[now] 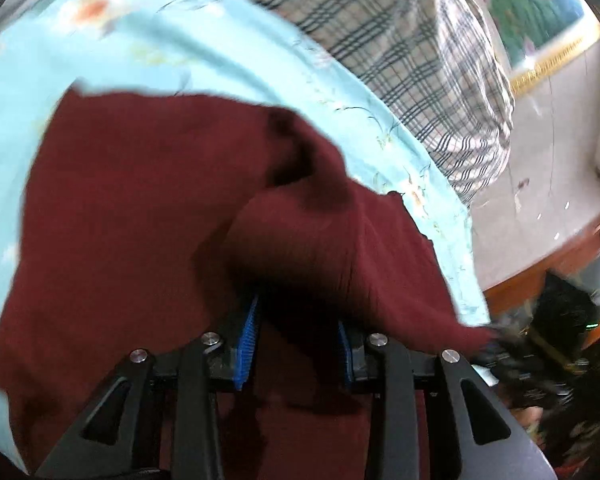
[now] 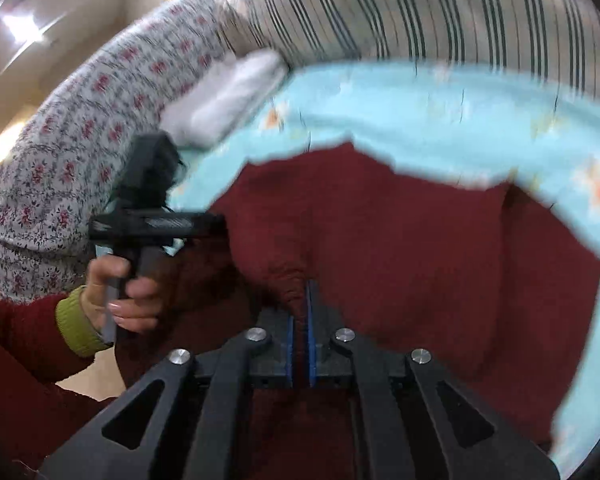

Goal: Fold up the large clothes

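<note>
Both grippers are on the cloth! The dark red knitted garment (image 2: 400, 240) lies spread on the pale blue flower-printed bedsheet (image 2: 440, 104), just ahead of and beneath both sets of fingers.

The right gripper (image 2: 300, 332) has its blue pads drawn narrow, with a ridge of red knit pinched up between them; the fabric rises to a peak right at the fingertips. That reads as a firm hold.

Across to the left gripper (image 1: 298, 340): its blue pads stand partly apart, and a thick bunched fold of the same garment fills the gap between them and drapes ahead over the tips. The fabric hides the fingertips, so I read it as gripping that fold, though the contact itself is hard to see. In the right wrist view that left tool sits off to the left, held by the person's hand (image 2: 116, 296), with a yellow-green cuff at the wrist.

Beyond the garment, ahead of both grippers, sits a cream bolster with dark stripes (image 2: 440, 12), and ahead to the left a white folded cloth (image 2: 224, 96).

Step in hand, I'd say: near edge taken up at two points, ready for a fold. The next move calls for lifting both points together, keeping the edge taut, and carrying it forward over the rest of the garment.
</note>
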Demonstrator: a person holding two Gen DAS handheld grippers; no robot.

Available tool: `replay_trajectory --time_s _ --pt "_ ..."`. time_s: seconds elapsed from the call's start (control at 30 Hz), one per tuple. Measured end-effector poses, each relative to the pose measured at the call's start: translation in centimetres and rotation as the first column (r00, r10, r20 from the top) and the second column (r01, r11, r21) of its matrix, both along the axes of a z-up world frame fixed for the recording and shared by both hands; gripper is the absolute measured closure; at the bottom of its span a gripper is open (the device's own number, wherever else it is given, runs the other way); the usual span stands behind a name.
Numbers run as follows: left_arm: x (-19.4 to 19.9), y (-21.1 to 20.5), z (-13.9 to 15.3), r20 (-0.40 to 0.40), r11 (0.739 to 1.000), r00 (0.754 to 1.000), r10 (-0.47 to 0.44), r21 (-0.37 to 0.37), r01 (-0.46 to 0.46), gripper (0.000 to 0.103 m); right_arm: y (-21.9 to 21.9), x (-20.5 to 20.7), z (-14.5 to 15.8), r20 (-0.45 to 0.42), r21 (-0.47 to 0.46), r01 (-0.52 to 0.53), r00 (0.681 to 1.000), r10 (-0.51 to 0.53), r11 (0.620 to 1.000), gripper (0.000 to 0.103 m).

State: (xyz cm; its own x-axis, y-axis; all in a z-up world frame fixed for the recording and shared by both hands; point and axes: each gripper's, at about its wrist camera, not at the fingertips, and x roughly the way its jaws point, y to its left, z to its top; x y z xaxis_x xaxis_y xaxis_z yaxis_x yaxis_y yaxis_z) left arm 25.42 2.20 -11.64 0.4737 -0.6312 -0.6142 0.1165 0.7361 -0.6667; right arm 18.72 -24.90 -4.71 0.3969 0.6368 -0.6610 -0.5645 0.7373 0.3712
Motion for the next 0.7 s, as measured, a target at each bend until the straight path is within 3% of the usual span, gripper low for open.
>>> replay_trajectory --time_s 0.03,0.07,0.1,0.17,0.27,0.33,0.37,0.4,0.47,0.57,0.63,0.7 --pt "-0.4 0.7 -0.2 -0.012 0.999 1.000 0.002 -0.038 -0.002 0.069 0.1 0.0 -0.9 -0.037 0.008 0.008 0.999 -0.008 1.000 0.081" --pt "-0.7 1.3 -0.1 -0.019 0.998 1.000 0.000 -0.065 -0.001 0.068 -0.1 0.1 -1.3 -0.061 0.016 0.018 0.998 -0.017 1.000 0.064" --pt "-1.0 1.6 0.1 -0.021 0.996 1.000 -0.005 -0.089 0.003 0.062 -0.4 -0.1 -1.5 -0.075 0.034 0.037 0.997 -0.035 0.999 0.056" --pt "-0.8 2.0 0.8 -0.017 0.994 1.000 -0.013 -0.111 0.011 0.048 -2.0 -0.7 -1.0 -0.077 0.091 0.081 0.994 -0.074 0.993 0.054" --pt "-0.1 1.9 1.9 -0.015 0.982 0.999 -0.039 -0.183 0.036 0.032 -6.6 -0.6 -0.6 -0.125 0.208 0.234 0.969 -0.212 0.950 0.054" --pt "0.8 1.2 2.3 -0.022 0.977 0.998 -0.052 -0.210 0.047 0.025 -9.5 0.2 -1.5 -0.202 0.220 0.370 0.923 -0.328 0.903 0.054" --pt "1.1 0.7 2.5 -0.020 0.975 0.998 -0.064 -0.214 0.059 0.025 -10.6 0.9 -2.4 -0.253 0.190 0.450 0.881 -0.399 0.872 0.054" --pt "1.5 -0.1 2.7 -0.024 0.979 0.997 -0.076 -0.194 0.070 0.025 -11.4 1.4 -3.2 -0.283 0.158 0.500 0.849 -0.446 0.851 0.054" --pt "1.8 -1.4 2.5 -0.041 0.990 0.995 -0.096 -0.110 0.091 0.025 -11.7 2.1 -4.0 -0.309 0.168 0.517 0.836 -0.453 0.839 0.054" --pt "2.2 -3.1 1.4 -0.055 0.990 0.989 -0.134 -0.044 0.132 0.038 -9.8 3.6 -5.0 -0.336 0.136 0.491 0.840 -0.427 0.860 0.058" --pt "2.5 -4.1 0.8 -0.061 0.988 0.986 -0.155 0.000 0.156 0.076 -8.8 4.2 -5.4 -0.349 0.116 0.475 0.841 -0.412 0.872 0.091" --pt "2.8 -4.3 0.2 -0.076 0.986 0.984 -0.159 0.036 0.162 0.086 -8.2 4.4 -3.9 -0.294 0.154 0.469 0.862 -0.413 0.870 0.096"
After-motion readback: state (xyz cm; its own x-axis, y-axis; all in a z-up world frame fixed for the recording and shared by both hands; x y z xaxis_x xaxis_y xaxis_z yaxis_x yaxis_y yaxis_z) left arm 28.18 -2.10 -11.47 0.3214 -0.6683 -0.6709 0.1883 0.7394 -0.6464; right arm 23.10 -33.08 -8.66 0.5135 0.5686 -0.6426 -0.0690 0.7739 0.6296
